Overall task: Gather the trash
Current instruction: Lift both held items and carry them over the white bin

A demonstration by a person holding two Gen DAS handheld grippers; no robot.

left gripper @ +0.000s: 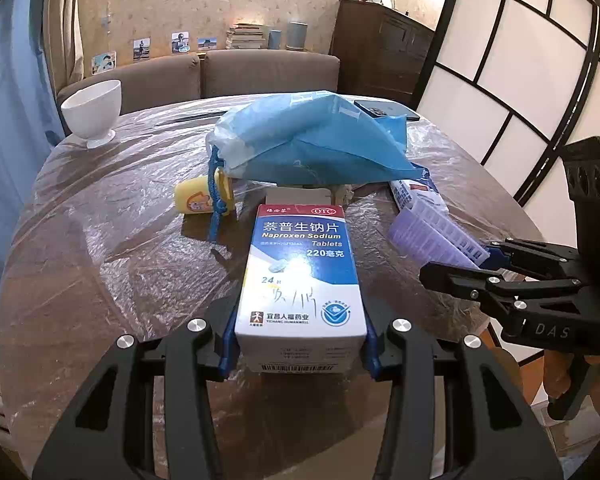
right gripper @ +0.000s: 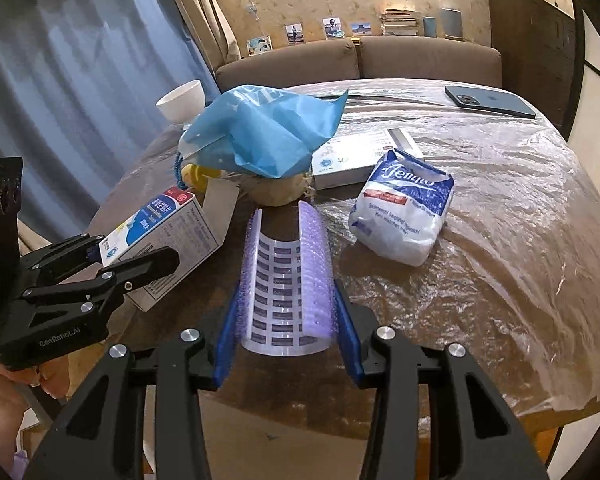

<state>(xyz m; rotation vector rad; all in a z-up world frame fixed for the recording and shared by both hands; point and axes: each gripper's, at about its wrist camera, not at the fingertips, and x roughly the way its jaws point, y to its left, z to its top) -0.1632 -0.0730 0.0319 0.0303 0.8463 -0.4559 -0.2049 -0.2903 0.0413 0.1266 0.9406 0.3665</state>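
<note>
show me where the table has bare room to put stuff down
Free: the wide stretch of table right of the tissue pack, below the phone; also between the white bowl and yellow cup. Crowded: around the blue bag.

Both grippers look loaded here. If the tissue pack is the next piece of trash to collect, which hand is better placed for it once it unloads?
Probably the right. The right gripper, shut on the purple blister sheet, sits beside the tissue pack. The left gripper, shut on the medicine box, is farther off.
</note>
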